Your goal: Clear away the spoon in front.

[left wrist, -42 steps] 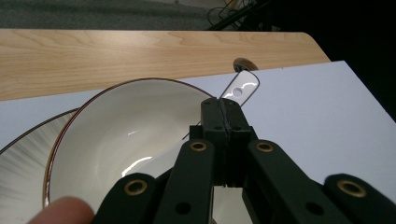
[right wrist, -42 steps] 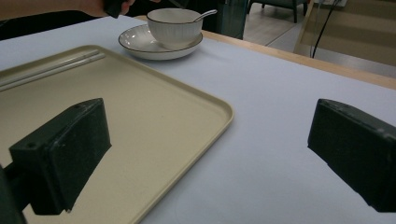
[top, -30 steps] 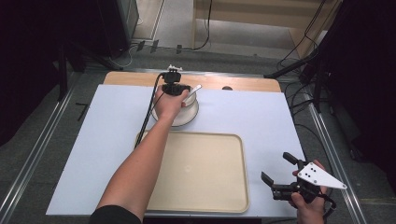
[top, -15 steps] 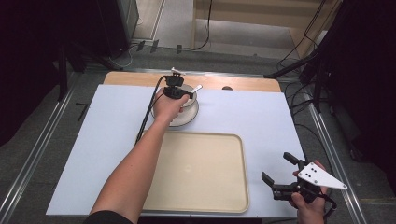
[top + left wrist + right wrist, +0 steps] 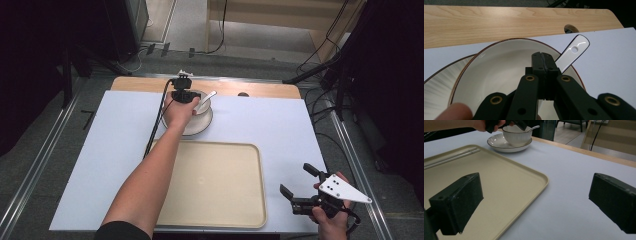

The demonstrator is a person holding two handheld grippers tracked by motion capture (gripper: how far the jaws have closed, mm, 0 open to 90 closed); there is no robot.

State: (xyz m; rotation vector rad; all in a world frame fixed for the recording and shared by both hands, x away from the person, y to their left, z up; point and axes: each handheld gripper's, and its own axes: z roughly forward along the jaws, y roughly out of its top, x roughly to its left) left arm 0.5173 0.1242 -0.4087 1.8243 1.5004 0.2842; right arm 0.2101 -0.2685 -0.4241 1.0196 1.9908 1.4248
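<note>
The bowl (image 5: pixel 202 106) sits on a plate (image 5: pixel 190 124) at the far side of the worktop (image 5: pixel 280 130), a white spoon (image 5: pixel 571 56) leaning over its rim. Nearer lies a big cream tray (image 5: pixel 215 182), bare of any writing; no label reads anywhere. The left gripper (image 5: pixel 183 95) hangs over the bowl's inside with its jaws pressed together on nothing. The right gripper (image 5: pixel 296 185), near the tray's right edge, holds its jaws wide.

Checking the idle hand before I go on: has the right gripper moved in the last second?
No. The right gripper sits at the same spot off the tray's near right corner, jaws open.
</note>
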